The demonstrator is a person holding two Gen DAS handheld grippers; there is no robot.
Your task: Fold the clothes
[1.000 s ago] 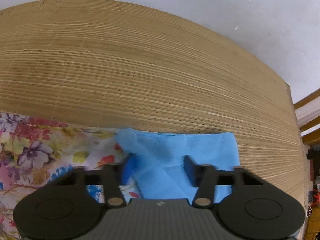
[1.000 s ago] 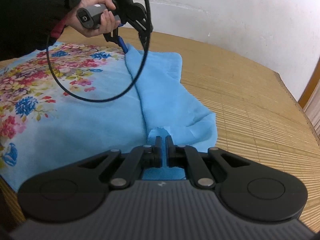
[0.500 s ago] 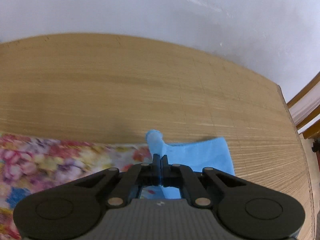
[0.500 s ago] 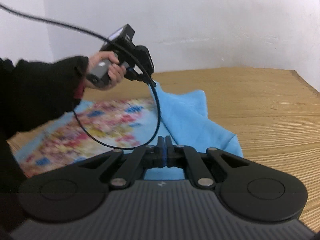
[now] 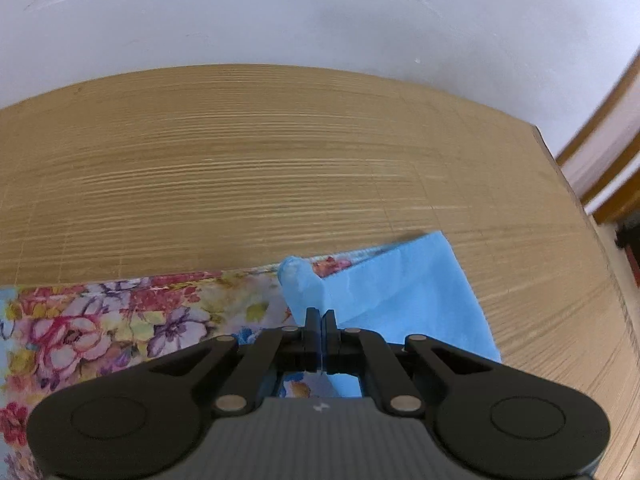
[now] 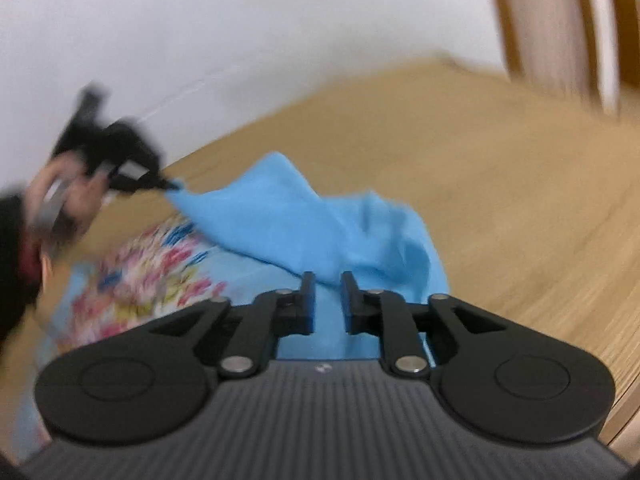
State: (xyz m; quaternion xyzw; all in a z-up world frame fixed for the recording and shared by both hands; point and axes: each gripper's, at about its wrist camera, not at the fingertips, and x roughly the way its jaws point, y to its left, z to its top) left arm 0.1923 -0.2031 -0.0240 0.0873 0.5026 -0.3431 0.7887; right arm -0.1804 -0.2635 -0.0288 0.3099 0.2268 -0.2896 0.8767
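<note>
Now your left claw (image 5: 320, 314) is pinched on the garment (image 5: 404, 300)'s blue edge; your right claw (image 6: 327, 280), jaws opening, straddles that fold's near end unpinched.

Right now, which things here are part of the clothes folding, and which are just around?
Part of the job:
- blue floral garment
- left gripper, shut on its blue edge
- right gripper, jaws opening over the cloth
- hand holding the left gripper

Just around:
- bamboo mat
- white wall
- wooden frame
</note>
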